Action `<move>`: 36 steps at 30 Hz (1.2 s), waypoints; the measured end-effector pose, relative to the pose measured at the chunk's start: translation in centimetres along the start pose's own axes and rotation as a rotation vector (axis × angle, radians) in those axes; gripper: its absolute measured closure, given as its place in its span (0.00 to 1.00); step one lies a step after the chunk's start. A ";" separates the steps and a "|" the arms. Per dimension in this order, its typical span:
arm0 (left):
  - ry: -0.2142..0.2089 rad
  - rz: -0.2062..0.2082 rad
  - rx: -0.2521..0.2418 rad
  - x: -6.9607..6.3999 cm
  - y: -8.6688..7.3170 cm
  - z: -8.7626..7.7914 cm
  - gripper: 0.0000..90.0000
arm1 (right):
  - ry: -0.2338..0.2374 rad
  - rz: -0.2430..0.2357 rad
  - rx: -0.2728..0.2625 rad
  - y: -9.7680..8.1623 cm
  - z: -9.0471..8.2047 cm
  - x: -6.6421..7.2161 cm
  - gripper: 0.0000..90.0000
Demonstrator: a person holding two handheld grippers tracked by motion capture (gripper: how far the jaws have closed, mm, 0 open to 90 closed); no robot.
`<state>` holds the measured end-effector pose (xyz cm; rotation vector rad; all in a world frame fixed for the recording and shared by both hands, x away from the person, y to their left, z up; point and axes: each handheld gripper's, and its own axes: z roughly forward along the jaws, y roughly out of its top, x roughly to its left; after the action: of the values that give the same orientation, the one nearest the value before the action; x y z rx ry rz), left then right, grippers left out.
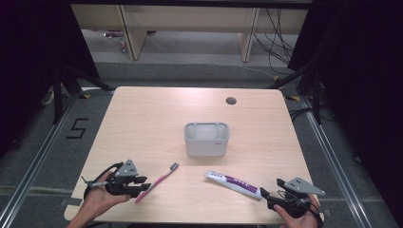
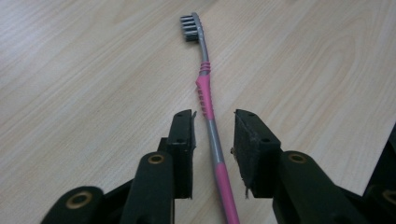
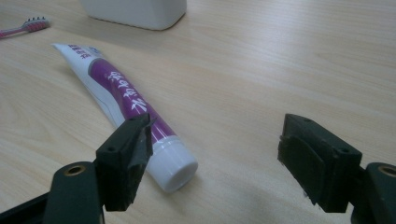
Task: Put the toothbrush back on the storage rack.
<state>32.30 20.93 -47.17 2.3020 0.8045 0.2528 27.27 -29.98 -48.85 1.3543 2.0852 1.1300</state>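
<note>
A: While both hands rest at the near edge of the table (image 1: 142, 109), note the left gripper (image 1: 143, 183) first. Its jaws stand partly apart with the pink toothbrush (image 2: 208, 116) lying between them — in the left gripper view there is a gap on either side of the handle, so neither pad presses on it. The brush lies flat on the wood, bristle head pointing away from the gripper.

B: Agreed. Right gripper (image 3: 215, 154)?

A: Jaws wide apart, nothing held. The toothpaste tube (image 3: 123, 100) lies flat with its white cap just beside the one jaw seen at the left of the right gripper view; whether they touch I cannot tell. The other jaw is well clear of it.

B: Surroundings?

A: White holder box (image 1: 206, 138) stands upright mid-table, beyond both items, open top up. Brush head points roughly toward it; the tube's flat crimped end lies nearer to it than the cap does. Bare wood between each item and the box — nothing in the way. A round cable hole (image 1: 231, 100) sits in the far right part of the tabletop, well apart from everything.

B: Brush and tube?

A: Apart, not touching, bare wood between them.
</note>
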 end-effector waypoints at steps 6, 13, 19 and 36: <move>-0.011 0.016 0.071 0.3 1.2 0.2 0.67 | -0.005 -0.017 -0.004 -0.1 0.0 -0.2 0.29; -0.020 0.032 0.153 0.1 2.1 1.8 0.65 | 0.007 0.041 0.013 -0.3 -0.1 -0.3 0.29; 0.000 0.022 0.168 0.0 2.1 2.6 0.56 | 0.004 -0.007 0.003 -0.3 -0.1 -0.6 0.29; -0.002 0.022 0.247 -0.1 2.6 4.2 0.53 | -0.008 -0.016 0.004 -0.4 -0.1 -0.7 0.29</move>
<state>35.02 17.12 -48.59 2.5418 0.8496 0.1683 27.32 -30.70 -49.18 1.3393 2.0898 1.1124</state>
